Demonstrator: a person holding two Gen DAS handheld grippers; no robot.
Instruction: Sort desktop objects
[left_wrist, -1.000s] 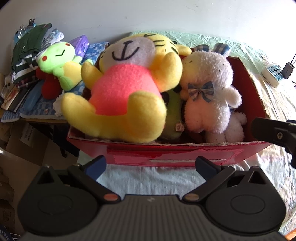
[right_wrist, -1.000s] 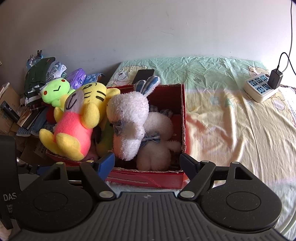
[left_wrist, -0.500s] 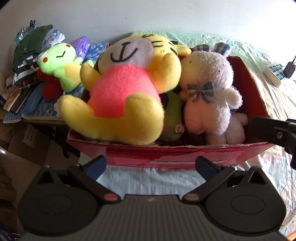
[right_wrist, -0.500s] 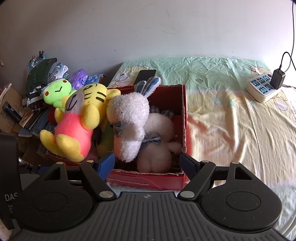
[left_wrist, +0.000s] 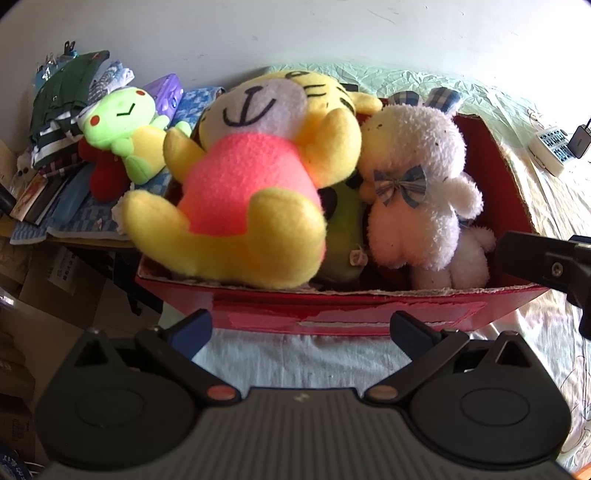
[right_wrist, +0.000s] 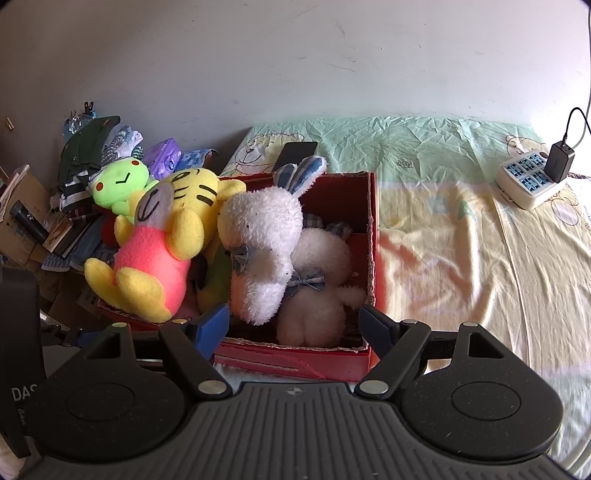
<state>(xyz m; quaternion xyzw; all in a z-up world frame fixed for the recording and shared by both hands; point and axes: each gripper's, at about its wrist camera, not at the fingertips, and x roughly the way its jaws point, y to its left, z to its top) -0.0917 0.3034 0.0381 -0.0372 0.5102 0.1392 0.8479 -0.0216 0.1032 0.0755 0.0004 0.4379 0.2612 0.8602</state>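
Left wrist view: the left gripper (left_wrist: 301, 326) hovered just in front of the near wall of the red cardboard box (left_wrist: 351, 314), its jaws spread wide with nothing between them. Inside the box, a yellow tiger plush (left_wrist: 255, 177) in a pink shirt lay on its back at the left end, one foot overhanging the box's left edge. A white rabbit plush (left_wrist: 413, 181) with a checked bow leaned against the tiger on the right, and a green plush (left_wrist: 343, 236) was wedged low between the two. A second white plush (left_wrist: 465, 258) sat low at the right end, partly hidden behind the rabbit. Outside the box, at left, a lime-green frog plush (left_wrist: 125, 129) rested on a heap of folded clothes (left_wrist: 70, 96) and blue cloth. Part of the right gripper's body entered at the right edge of this view.

Right wrist view: the right gripper (right_wrist: 293, 325) was likewise released, fingers wide apart and empty, poised over the near wall of the box, whose right half lay between the fingertips. The box stood on a bedsheet (right_wrist: 461, 240) printed with bears. A dark phone (right_wrist: 295, 153) lay just behind the box, and a white power strip (right_wrist: 528, 181) with a black charger plugged in sat well apart at far right.
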